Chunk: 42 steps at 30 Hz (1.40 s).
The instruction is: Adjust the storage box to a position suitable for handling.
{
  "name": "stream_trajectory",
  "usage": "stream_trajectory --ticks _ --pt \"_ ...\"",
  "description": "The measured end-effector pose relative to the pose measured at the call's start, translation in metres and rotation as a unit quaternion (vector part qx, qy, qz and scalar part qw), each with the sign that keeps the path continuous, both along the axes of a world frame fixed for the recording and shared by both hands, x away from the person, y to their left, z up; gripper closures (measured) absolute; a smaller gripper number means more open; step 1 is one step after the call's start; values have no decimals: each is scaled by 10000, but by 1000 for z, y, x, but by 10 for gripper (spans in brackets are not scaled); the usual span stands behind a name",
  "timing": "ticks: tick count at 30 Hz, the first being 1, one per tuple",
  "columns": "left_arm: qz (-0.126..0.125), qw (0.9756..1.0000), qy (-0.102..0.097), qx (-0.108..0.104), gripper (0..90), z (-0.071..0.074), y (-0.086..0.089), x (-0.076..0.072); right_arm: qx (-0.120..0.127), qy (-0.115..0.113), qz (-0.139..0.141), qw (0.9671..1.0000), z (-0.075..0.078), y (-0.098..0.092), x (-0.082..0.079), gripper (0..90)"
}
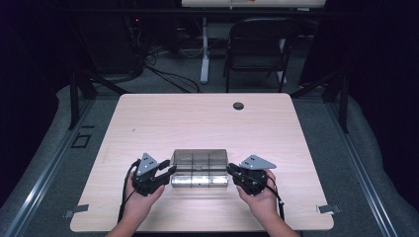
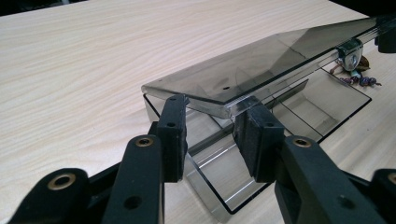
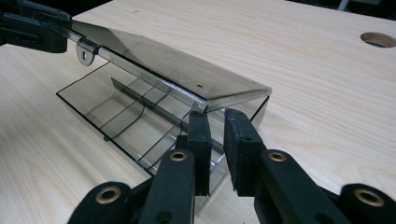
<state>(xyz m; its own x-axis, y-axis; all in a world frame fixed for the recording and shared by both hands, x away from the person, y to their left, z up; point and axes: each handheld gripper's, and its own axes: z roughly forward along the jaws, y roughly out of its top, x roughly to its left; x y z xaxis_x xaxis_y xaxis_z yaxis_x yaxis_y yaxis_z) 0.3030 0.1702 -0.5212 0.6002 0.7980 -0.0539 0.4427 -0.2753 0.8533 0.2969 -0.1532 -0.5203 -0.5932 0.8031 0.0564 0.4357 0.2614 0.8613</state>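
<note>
A smoky clear plastic box (image 1: 199, 180) with inner dividers lies near the table's front edge. Its hinged lid (image 1: 199, 158) is tilted up, lip raised. My left gripper (image 1: 170, 170) is at the box's left end. In the left gripper view its fingertips (image 2: 173, 116) touch the lid's end edge (image 2: 205, 100) from below, jaws apart. My right gripper (image 1: 230, 170) is at the right end. The lid's corner (image 3: 233, 91) sits just above the gripper (image 3: 217, 123), whose jaws stand a narrow gap apart and clamp nothing. A metal latch (image 2: 350, 53) hangs on the lid's lip.
The light wood table (image 1: 197, 118) has a round cable hole (image 1: 238, 105) near its far edge. Beyond it stand a folding chair (image 1: 257, 44) and a white post (image 1: 204, 49) among floor cables. Small dark beads (image 2: 362, 78) lie by the box's far end.
</note>
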Motion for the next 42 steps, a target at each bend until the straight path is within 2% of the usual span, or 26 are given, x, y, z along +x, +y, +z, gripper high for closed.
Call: stream_trajectory --ticks 9,15,21,30,33,42 --pt "16 10000 -59 59 655 10 -2 7 64 -93 -93 9999 4 0 6 772" --pt "33 10000 39 19 676 15 -1 15 110 -130 -164 9997 8 -2 15 751" --pt "74 10000 10 51 678 20 -4 21 141 -142 -205 9996 11 -1 24 751" --pt "92 9999 -46 -10 678 27 -4 33 102 -202 -192 9996 17 5 35 751" --pt "119 9999 -63 -59 675 29 -4 37 194 -222 -214 9993 19 6 39 751" --pt "127 9997 -58 -210 669 30 -3 48 259 -219 -282 9990 21 7 49 742"
